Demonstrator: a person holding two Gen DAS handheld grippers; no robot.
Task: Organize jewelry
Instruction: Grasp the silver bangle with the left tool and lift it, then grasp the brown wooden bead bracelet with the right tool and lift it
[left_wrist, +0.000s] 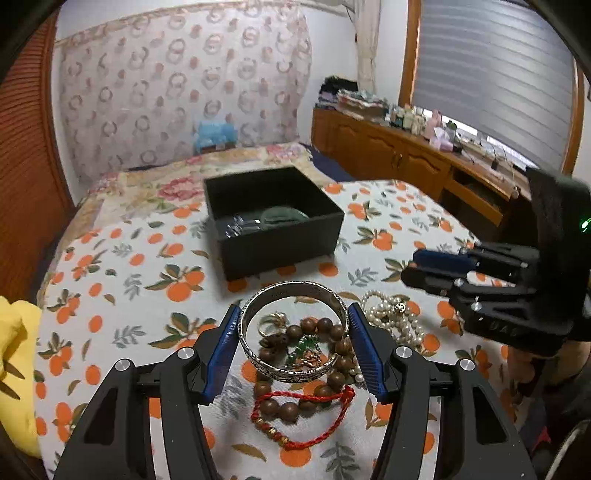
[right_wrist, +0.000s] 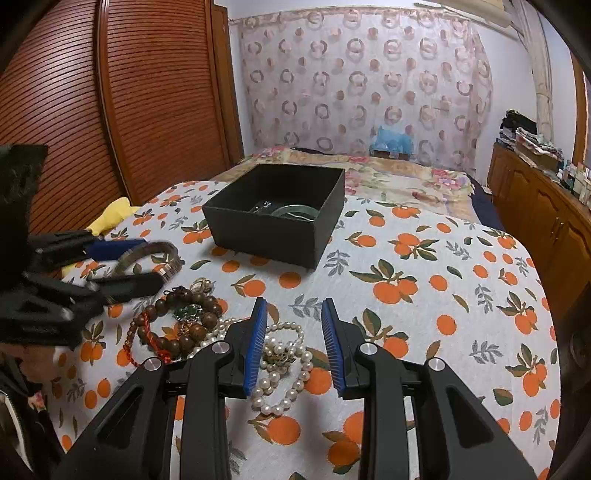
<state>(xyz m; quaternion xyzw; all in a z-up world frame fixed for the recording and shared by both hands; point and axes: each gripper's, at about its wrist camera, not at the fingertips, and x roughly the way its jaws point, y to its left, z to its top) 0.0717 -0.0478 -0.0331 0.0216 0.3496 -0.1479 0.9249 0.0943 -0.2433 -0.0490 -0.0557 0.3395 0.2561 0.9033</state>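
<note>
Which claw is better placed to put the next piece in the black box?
Left. The left claw already grips the silver bangle; the right claw is open over the pearl necklace, holding nothing.

No lettering can be read anywhere. The silver bangle (left_wrist: 293, 330) carries engraved marks on its inner far wall, too small and blurred to make out. Raised letters on the right gripper (left_wrist: 424, 264) body, near its lower edge, stay illegible too.
</note>
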